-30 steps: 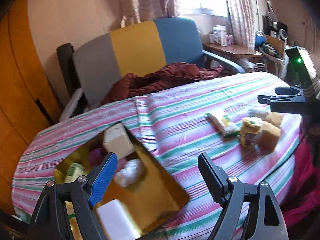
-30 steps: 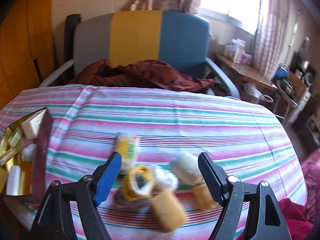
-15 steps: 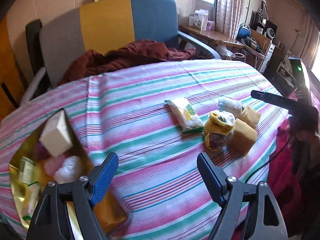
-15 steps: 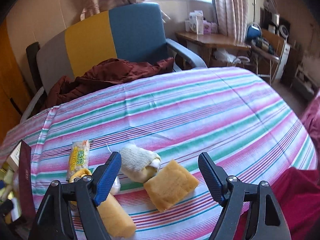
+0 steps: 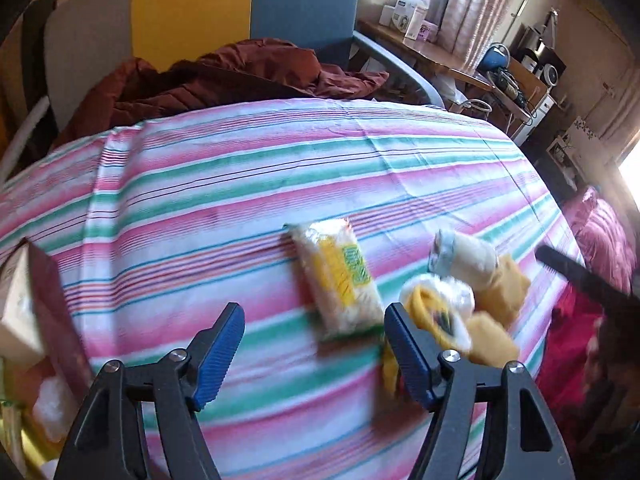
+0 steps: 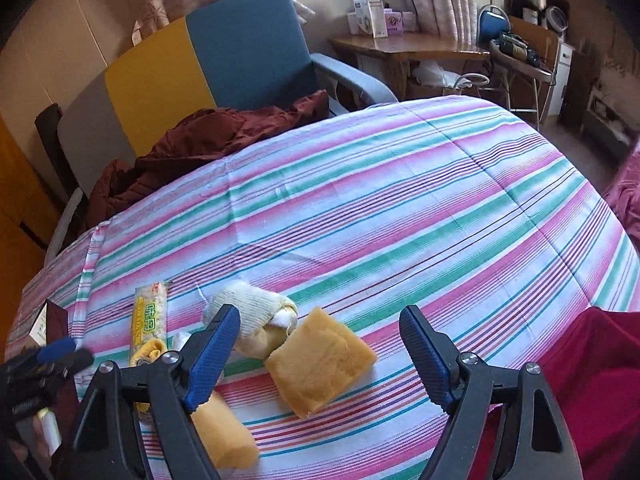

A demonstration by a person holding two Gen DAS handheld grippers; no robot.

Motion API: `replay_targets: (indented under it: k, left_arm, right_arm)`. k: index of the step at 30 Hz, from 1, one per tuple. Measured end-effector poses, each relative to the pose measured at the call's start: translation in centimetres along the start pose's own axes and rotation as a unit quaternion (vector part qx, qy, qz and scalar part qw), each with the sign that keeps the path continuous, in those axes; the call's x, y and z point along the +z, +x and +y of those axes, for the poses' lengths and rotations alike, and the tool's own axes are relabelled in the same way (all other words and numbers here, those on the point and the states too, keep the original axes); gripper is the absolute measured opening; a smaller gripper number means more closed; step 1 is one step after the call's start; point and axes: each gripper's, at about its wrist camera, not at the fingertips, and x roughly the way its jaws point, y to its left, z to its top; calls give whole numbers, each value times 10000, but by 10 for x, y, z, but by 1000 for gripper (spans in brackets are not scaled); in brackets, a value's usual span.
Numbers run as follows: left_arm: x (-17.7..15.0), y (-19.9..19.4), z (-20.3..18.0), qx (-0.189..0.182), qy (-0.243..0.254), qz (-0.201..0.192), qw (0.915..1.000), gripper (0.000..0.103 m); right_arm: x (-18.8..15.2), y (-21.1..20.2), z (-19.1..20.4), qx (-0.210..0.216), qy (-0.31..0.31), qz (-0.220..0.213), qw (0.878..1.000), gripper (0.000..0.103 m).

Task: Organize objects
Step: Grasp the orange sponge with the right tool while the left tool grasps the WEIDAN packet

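Both grippers stand open and empty over the loose pile: the left gripper (image 5: 314,344), jaws just narrowing, lines up with the snack packet (image 5: 336,276) while the right gripper (image 6: 320,344), jaws just widening, brackets the yellow sponge (image 6: 320,364) (presumably bound for the box (image 5: 36,312)).

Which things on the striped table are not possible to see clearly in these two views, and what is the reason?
- Box, left wrist view: cut off by the left edge, contents mostly hidden.
- Yellow-ringed item, left wrist view: blurred, partly behind a finger of the left hand-held gripper.
- Snack packet lettering, right wrist view: too small.
- Yellow sponge roll, right wrist view: partly behind the right hand-held gripper.
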Motion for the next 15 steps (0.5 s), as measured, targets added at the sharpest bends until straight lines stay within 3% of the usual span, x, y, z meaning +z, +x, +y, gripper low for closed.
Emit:
replay_targets:
  k: [8, 15]
  left_arm:
    - [30, 45, -9, -9, -181, 320, 9993, 73]
    - [35, 75, -16, 222, 25, 525, 9984, 73]
  right_arm:
    - [-1, 11, -7, 7, -79, 361, 9993, 90]
    - [-9, 23, 1, 52, -374, 742, 9965, 93]
